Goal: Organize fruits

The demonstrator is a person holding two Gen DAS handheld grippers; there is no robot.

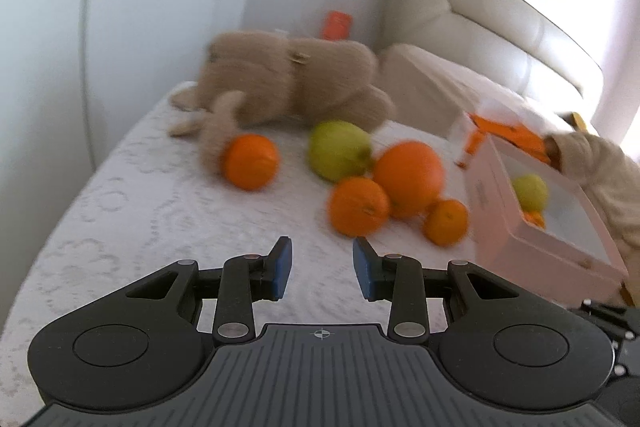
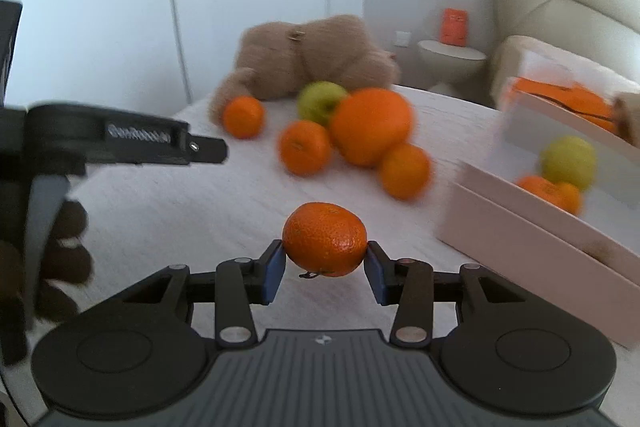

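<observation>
Your right gripper (image 2: 325, 259) pinches a mandarin (image 2: 325, 239) between both blue pads, above the bedcover (image 2: 160, 195) and left of the pink box (image 2: 532, 247). Your left gripper (image 1: 322, 267) stands spread and empty, the loose fruit pile (image 1: 384, 187) lying ahead of its tips.

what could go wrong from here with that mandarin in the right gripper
1. The right gripper pinches the mandarin only at its two sides with the pad tips; round fruit could slip out or bruise.
2. The pink box sits tilted on the soft bed; a dropped fruit may roll inside or tip it.
3. The loose pile around the big orange could roll if nudged.
</observation>
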